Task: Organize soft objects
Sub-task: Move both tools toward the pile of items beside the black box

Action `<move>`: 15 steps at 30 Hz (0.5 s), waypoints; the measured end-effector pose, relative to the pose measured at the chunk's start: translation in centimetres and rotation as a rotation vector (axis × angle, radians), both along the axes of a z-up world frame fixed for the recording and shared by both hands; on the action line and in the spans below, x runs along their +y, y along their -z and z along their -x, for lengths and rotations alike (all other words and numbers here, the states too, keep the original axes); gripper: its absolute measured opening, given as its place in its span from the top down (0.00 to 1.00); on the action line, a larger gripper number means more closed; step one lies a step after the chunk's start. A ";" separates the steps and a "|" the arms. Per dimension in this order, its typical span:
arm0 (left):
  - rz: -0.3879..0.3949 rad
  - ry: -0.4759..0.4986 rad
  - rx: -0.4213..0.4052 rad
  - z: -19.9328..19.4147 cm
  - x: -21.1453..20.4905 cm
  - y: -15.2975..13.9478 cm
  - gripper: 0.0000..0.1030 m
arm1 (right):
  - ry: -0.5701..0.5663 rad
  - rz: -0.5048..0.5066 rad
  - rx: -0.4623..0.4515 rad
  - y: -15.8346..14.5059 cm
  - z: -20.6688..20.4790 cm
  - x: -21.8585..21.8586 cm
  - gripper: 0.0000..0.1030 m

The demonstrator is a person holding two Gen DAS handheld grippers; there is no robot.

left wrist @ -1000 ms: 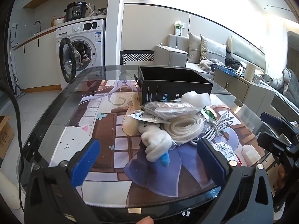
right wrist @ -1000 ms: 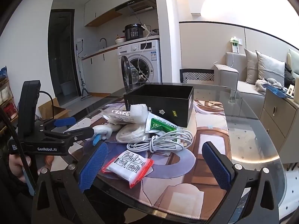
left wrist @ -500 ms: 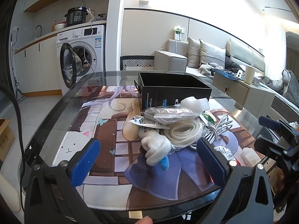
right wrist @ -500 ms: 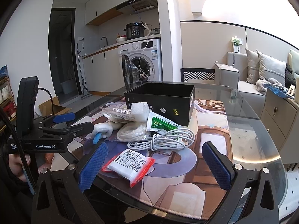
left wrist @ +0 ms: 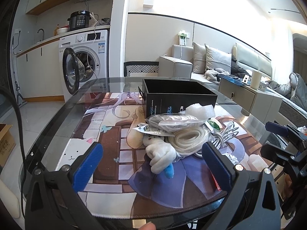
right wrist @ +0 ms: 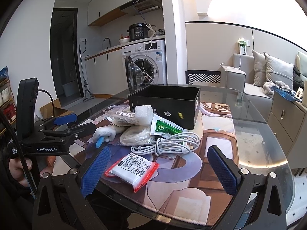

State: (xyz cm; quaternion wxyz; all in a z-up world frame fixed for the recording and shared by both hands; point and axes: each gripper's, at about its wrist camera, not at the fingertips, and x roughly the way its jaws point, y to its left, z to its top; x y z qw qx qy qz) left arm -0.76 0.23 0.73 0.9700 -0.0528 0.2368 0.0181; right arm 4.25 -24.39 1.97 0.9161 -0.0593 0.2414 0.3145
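Left wrist: left tool released, empty, facing the plush heaped under a coil before the box; lifting could drag the coil.

Right wrist: right tool released above a packet; the cable may snag.

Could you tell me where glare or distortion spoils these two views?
Left wrist view: the bright wall upper right is blown out, and the table rim bows from the fisheye. Right wrist view: an arched bright patch is washed out, and a light strip glares on the glass table; the plastic packet stays sharp.
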 end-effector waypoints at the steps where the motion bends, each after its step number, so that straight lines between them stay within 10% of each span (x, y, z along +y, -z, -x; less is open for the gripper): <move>1: 0.003 0.001 0.000 0.0 0.0 0.0 0.00 | 0.000 0.000 0.002 0.0 0.0 0.0 0.00; 15: 0.009 -0.002 -0.025 0.0 0.2 0.0 0.00 | -0.005 0.003 0.003 0.2 -0.3 0.3 0.00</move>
